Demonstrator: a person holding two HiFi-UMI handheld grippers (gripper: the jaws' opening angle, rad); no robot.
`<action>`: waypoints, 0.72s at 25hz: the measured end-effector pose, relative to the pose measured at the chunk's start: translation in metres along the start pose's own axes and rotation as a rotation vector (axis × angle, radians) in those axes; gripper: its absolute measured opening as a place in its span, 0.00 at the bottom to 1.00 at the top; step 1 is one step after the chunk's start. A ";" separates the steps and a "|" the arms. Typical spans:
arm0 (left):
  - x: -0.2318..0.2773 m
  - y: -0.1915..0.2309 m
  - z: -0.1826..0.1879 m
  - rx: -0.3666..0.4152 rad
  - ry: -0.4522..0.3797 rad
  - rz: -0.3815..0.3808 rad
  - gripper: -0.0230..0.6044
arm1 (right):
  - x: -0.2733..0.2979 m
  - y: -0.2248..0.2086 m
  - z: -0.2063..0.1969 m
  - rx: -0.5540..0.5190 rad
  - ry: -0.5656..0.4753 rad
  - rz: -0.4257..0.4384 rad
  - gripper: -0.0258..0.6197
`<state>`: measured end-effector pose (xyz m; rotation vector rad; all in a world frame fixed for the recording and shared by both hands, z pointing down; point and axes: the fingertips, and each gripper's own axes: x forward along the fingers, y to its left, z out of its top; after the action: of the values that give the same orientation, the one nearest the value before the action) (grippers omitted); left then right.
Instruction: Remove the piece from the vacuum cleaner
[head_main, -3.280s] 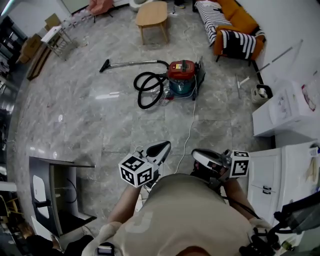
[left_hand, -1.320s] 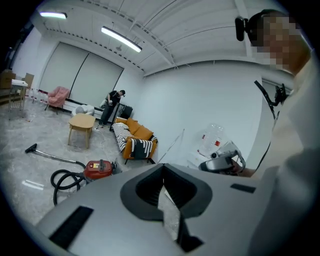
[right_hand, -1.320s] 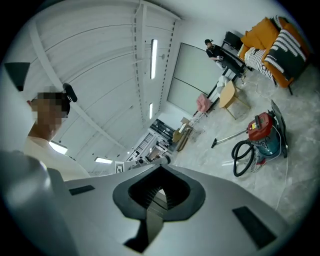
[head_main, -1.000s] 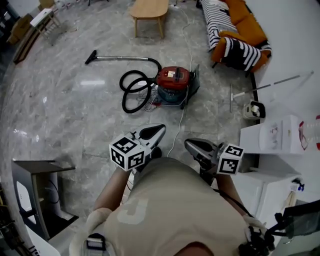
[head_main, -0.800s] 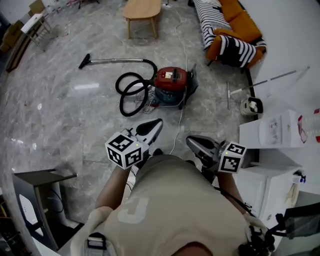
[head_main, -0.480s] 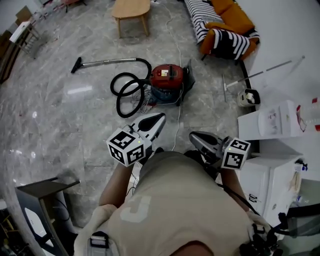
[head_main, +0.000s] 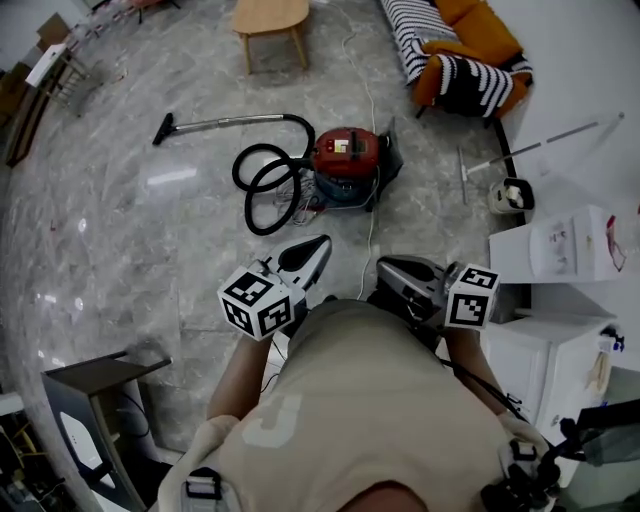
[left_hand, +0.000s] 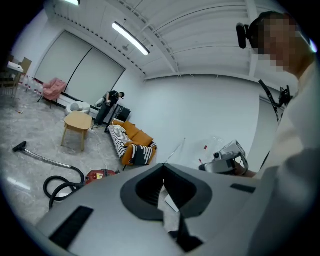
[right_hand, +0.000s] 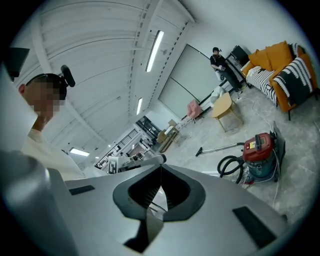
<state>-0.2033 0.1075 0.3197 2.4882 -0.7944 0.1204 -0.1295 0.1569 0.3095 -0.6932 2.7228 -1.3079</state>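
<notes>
Vacuum cleaner (head_main: 347, 165) on floor, ahead of left hand-held gripper (head_main: 322, 243) & right hand-held gripper (head_main: 384, 266) — both closed, empty. Risk: tripping on cord (head_main: 377, 225) trailing from vac — or hose (head_main: 262, 188) beside vac snagging.

The person holds both claws out in front. The left claw (head_main: 322, 243) points ahead and a little down. Its two jaws are pressed together with nothing between them. The right claw (head_main: 382, 266) is just beside the left claw, and it is closed and empty too. The left forearm (head_main: 240, 372) and the right forearm (head_main: 468, 362) reach forward behind the claws.
</notes>
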 end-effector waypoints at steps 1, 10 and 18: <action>0.003 0.002 0.000 -0.001 0.004 0.009 0.04 | 0.001 -0.004 0.004 0.007 0.000 0.008 0.04; 0.064 0.007 0.019 0.016 0.076 0.045 0.04 | -0.018 -0.050 0.051 0.070 -0.052 0.045 0.04; 0.164 -0.025 0.045 0.107 0.130 0.038 0.04 | -0.079 -0.119 0.104 0.076 -0.114 0.034 0.04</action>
<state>-0.0575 0.0173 0.3085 2.5354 -0.7994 0.3430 0.0098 0.0490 0.3198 -0.6892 2.5700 -1.3148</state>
